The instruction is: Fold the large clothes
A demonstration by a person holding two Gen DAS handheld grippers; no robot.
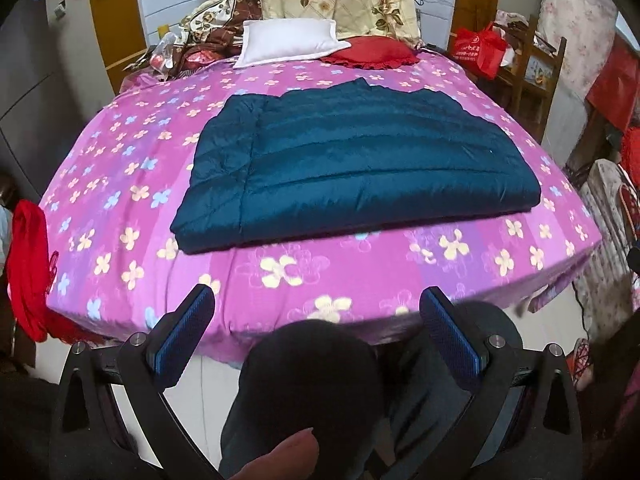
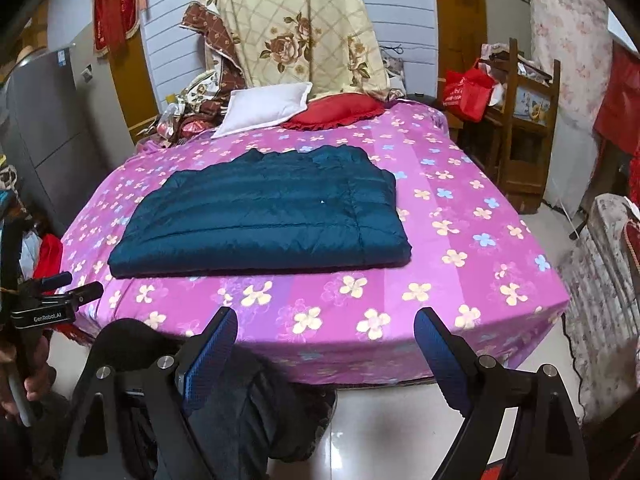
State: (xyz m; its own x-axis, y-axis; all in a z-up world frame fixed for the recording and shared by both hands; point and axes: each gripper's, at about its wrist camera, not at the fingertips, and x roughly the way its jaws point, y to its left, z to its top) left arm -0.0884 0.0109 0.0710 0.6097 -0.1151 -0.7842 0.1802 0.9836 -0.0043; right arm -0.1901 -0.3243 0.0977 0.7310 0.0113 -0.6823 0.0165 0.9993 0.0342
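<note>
With jaws wide, clear of the folded jacket (image 1: 352, 160).
Lies on bed (image 1: 120, 184) well beyond left gripper (image 1: 316, 320) and right gripper (image 2: 324, 340), both empty.

One marking is legible: "GenRobot.AI", in white characters on the black body of the left claw (image 2: 52, 300), which appears at the left edge of the right wrist view, to the left of the right claw (image 2: 324, 344).

The red bag (image 2: 466, 94), far ahead and to the right of the right claw, bears pale printed lines; these are too small and blurred to read. The same red bag (image 1: 478, 50) in the left wrist view shows white print that is equally unreadable.

A small label on the grey cabinet (image 2: 62, 58), ahead and to the left, carries print too small to read.
</note>
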